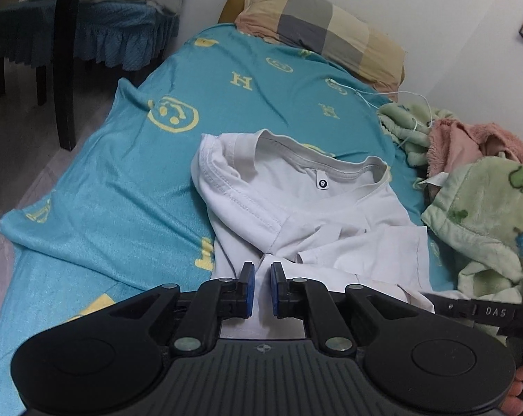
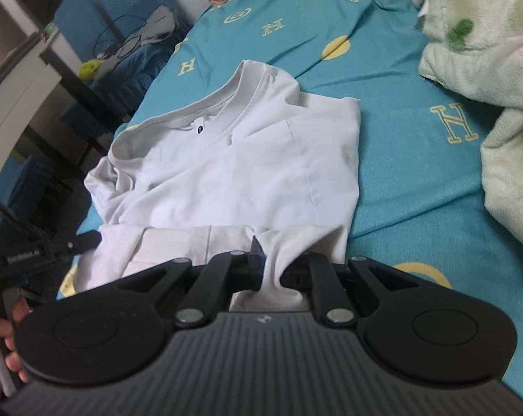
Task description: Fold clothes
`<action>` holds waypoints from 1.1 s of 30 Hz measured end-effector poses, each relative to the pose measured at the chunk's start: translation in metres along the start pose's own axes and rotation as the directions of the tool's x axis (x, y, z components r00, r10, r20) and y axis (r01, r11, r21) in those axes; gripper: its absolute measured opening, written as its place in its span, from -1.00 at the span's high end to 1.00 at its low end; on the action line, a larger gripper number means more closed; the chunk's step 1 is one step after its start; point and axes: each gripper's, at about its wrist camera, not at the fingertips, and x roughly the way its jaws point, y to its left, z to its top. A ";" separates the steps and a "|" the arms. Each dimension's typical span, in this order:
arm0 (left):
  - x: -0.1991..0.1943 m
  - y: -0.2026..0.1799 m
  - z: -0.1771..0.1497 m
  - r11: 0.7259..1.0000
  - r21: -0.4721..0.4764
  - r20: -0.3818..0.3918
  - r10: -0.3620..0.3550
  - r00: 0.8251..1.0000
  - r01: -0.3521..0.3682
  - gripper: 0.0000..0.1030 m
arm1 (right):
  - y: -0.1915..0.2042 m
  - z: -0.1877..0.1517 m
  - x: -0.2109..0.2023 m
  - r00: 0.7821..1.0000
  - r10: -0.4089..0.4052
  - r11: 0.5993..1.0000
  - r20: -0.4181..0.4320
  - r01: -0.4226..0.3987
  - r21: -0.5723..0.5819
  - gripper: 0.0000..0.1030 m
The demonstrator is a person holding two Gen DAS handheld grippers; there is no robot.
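Directly ahead of both, the white T-shirt [image 1: 296, 208] lies on the bed [image 1: 123, 190], collar farthest; its near hem is pinched by left hand-held gripper [image 1: 262, 286] and right hand-held gripper [image 2: 273, 267].

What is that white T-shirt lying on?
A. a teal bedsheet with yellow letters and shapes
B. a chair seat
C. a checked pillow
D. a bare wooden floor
A: the white T-shirt lies on the teal bedsheet printed with yellow letters; the checked pillow sits farther up the bed.
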 end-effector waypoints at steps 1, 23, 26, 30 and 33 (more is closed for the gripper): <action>-0.005 -0.003 -0.002 1.000 0.007 0.005 -0.002 1.000 0.002 0.73 | 0.001 0.000 -0.002 1.000 -0.002 1.000 0.004 0.002 0.007 0.78; -0.133 -0.043 -0.121 0.988 -0.137 -0.050 -0.073 0.996 0.066 -0.94 | 0.085 -0.118 -0.143 0.979 -0.049 0.996 0.198 0.062 -0.060 -0.48; -0.105 -0.025 -0.130 0.962 -0.263 -0.151 -0.115 0.982 0.072 -0.94 | 0.080 -0.116 -0.140 0.981 -0.054 0.998 0.186 0.059 -0.018 -0.47; -0.078 0.000 -0.144 0.881 -0.463 -0.209 -0.211 0.955 0.093 -0.94 | 0.068 -0.122 -0.127 0.994 0.034 0.993 0.107 -0.046 0.113 -0.48; -0.074 0.010 -0.148 0.821 -0.556 -0.144 -0.244 0.959 0.126 -0.94 | 0.060 -0.130 -0.116 0.989 0.140 0.965 0.049 -0.148 0.218 -0.50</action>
